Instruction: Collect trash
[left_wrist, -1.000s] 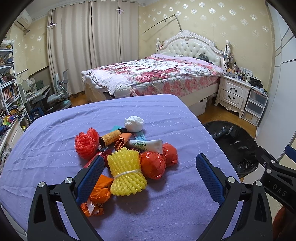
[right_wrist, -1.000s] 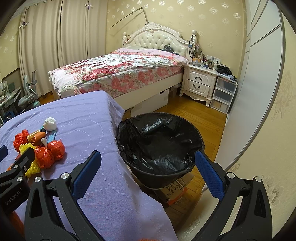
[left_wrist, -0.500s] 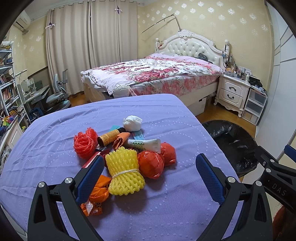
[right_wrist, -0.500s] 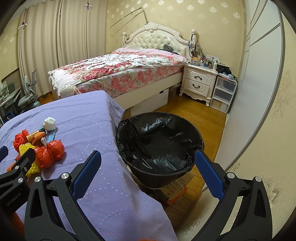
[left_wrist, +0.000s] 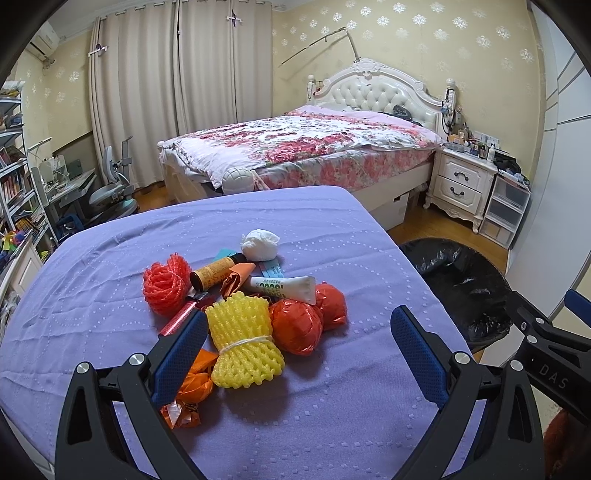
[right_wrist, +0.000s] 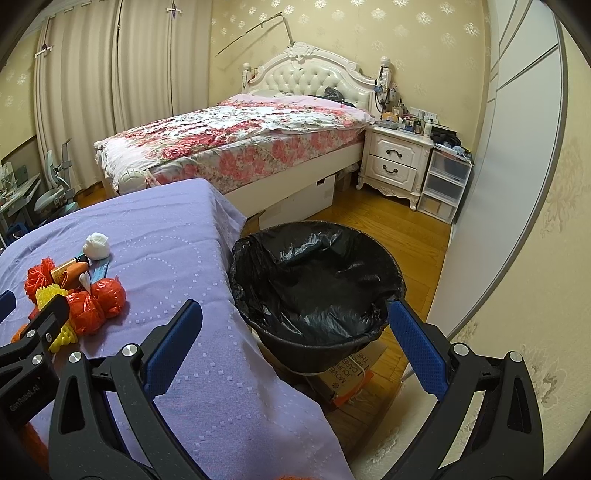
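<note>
A pile of trash lies on the purple tablecloth (left_wrist: 332, 229): a yellow foam net (left_wrist: 242, 341), red plastic balls (left_wrist: 297, 325), a red foam net (left_wrist: 162, 286), a white tube (left_wrist: 282, 286), a brown cylinder (left_wrist: 214, 271), a white paper wad (left_wrist: 258, 243) and orange wrappers (left_wrist: 192, 384). My left gripper (left_wrist: 299, 358) is open and empty, just in front of the pile. My right gripper (right_wrist: 295, 350) is open and empty, over the table's right edge, facing the black-lined trash bin (right_wrist: 317, 288) on the floor. The pile also shows in the right wrist view (right_wrist: 92, 299).
A bed with a floral cover (left_wrist: 303, 144) stands behind the table. A white nightstand (right_wrist: 395, 162) and plastic drawers (right_wrist: 443, 184) are at the right wall. A desk, chair and shelves (left_wrist: 22, 184) are at the left. A cardboard box (right_wrist: 347, 373) sits under the bin.
The left gripper has drifted slightly, so the pile sits a little lower and left in its view. The right gripper has barely moved. Both stay open.
</note>
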